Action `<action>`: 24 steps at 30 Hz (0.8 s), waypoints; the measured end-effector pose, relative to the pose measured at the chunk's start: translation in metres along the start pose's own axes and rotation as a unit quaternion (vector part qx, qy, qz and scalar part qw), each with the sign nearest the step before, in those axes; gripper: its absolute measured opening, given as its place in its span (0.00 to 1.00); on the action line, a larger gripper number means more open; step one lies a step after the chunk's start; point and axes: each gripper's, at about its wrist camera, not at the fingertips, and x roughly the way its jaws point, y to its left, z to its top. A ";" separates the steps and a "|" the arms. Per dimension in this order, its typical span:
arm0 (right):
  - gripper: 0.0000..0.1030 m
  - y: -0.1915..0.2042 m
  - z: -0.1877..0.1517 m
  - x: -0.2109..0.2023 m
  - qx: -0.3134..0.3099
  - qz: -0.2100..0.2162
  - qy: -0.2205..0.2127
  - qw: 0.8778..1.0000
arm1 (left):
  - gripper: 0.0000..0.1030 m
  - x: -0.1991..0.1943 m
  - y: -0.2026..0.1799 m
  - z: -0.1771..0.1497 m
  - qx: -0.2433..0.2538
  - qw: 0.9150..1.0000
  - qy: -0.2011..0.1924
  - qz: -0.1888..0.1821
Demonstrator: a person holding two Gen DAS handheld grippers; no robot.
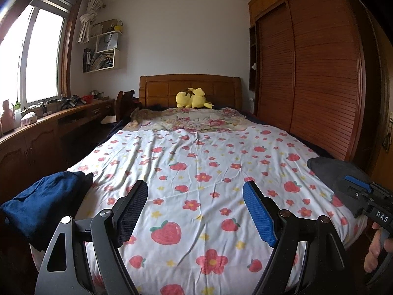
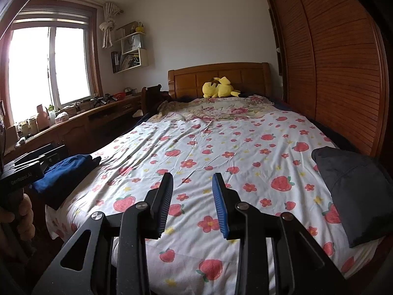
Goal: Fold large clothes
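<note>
**Two garments at the near corners of the bed, both tools empty**

A wooden wardrobe (image 1: 312,73) with slatted sliding doors fills the right side of the room. The bed (image 1: 196,172) runs from the near edge to a wooden headboard (image 1: 189,86) at the far wall. It is covered by a white sheet (image 2: 221,147) printed with strawberries and red flowers, with a floral cover (image 1: 196,120) laid across the far end. A long wooden desk (image 1: 49,123) stands along the left wall under a bright window (image 2: 49,64), cluttered with small items too small to tell apart. Wall shelves (image 1: 103,51) hang in the far left corner.

A dark grey garment (image 2: 353,191) lies in a bundle at the near right corner of the bed, partly over the edge. A navy blue garment (image 1: 46,201) lies bunched at the near left corner, also draping off the side. The middle of the sheet between them is bare and wrinkled. A yellow plush toy (image 1: 192,98) lies against the headboard.

The left gripper (image 1: 196,194) hovers above the near middle of the bed with its jaws wide apart and nothing between them. The right gripper (image 2: 192,189) hovers beside it, jaws partly apart with a narrow gap, also gripping nothing. A hand (image 1: 375,253) grips the right tool's handle at the near right edge.
</note>
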 end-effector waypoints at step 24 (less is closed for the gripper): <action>0.33 0.001 0.000 0.000 0.000 -0.002 -0.001 1.000 | 0.79 -0.002 0.000 -0.001 0.014 1.000 0.005 -0.005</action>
